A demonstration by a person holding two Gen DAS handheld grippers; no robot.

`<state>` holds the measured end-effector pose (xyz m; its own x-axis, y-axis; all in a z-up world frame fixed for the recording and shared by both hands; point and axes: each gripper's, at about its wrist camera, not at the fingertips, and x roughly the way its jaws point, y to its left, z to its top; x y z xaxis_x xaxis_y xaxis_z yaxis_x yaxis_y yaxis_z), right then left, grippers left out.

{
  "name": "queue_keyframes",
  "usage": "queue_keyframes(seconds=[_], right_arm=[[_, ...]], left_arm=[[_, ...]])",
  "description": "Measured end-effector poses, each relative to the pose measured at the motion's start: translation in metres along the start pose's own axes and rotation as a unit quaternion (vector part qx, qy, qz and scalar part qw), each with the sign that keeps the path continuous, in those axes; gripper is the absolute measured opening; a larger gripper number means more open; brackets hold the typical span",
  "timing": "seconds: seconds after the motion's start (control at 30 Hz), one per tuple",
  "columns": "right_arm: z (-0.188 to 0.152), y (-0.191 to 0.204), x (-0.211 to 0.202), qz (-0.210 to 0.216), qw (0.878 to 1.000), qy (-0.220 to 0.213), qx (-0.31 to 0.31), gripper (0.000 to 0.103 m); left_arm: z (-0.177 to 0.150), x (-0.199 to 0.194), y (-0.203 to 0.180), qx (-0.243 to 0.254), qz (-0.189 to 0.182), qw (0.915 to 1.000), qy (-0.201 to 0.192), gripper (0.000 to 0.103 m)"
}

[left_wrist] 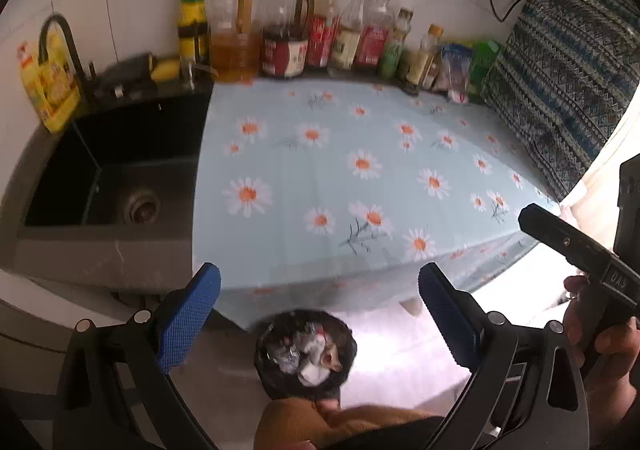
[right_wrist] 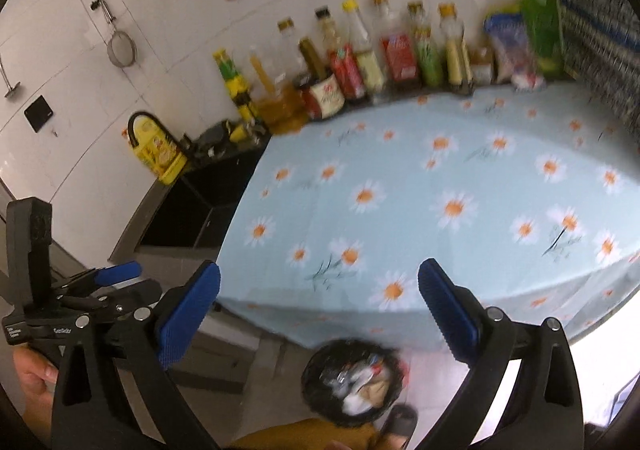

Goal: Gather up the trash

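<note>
Both grippers sit above the near edge of the tabletop [left_wrist: 360, 178], angled down toward it. Frames are motion-blurred.

Left gripper [left_wrist: 319, 310]: jaws spread wide, nothing between the blue pads. Right gripper [right_wrist: 319, 310]: same, jaws wide apart and empty.

Trash bin [left_wrist: 306, 354] sits on the floor just in front of the tabletop's near edge, below both grippers. It has a black liner and is loaded with crumpled white and brown trash [left_wrist: 316, 358]. Neither gripper touches it. In the right wrist view a dark slipper [right_wrist: 398, 422] is right beside the bin.

Tabletop carries a light-blue daisy-print cloth; its open area is bare. A row of bottles [left_wrist: 296, 30] lines the back wall. Black sink [left_wrist: 116, 178] is left of the cloth, with a yellow bottle [left_wrist: 44, 86] at its far corner.

A hand [left_wrist: 596, 334] holding the right gripper shows at the right edge of the left wrist view.
</note>
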<state>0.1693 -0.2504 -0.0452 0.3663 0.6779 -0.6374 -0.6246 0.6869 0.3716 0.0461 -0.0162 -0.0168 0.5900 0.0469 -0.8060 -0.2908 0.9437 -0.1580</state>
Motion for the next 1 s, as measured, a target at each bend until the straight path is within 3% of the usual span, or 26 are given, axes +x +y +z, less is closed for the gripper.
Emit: queue_keyframes(seconds=[0.2, 0.4, 0.53, 0.63, 0.8, 1.0], right_arm=[[0.006, -0.004, -0.008, -0.024, 0.999, -0.023, -0.029, 0.098], [0.013, -0.015, -0.007, -0.030, 0.999, -0.027, -0.014, 0.098], [0.016, -0.010, -0.013, -0.041, 0.998, -0.040, -0.012, 0.098], [0.017, -0.003, -0.014, -0.042, 0.999, -0.025, -0.017, 0.098], [0.012, 0.007, -0.014, -0.048, 0.998, -0.024, -0.030, 0.098], [0.012, -0.003, -0.017, -0.048, 0.999, -0.016, -0.013, 0.098]], left_arm=[[0.003, -0.003, -0.013, 0.001, 0.001, 0.9999, -0.012, 0.096], [0.013, -0.009, -0.014, 0.015, 0.005, 0.9993, -0.034, 0.096], [0.016, -0.008, -0.012, 0.024, -0.013, 0.9992, -0.029, 0.096], [0.016, -0.004, -0.010, 0.037, -0.005, 0.9989, -0.029, 0.096], [0.014, 0.000, -0.003, 0.026, -0.022, 0.9992, -0.022, 0.096], [0.016, -0.003, -0.004, 0.028, -0.024, 0.9989, -0.029, 0.096]])
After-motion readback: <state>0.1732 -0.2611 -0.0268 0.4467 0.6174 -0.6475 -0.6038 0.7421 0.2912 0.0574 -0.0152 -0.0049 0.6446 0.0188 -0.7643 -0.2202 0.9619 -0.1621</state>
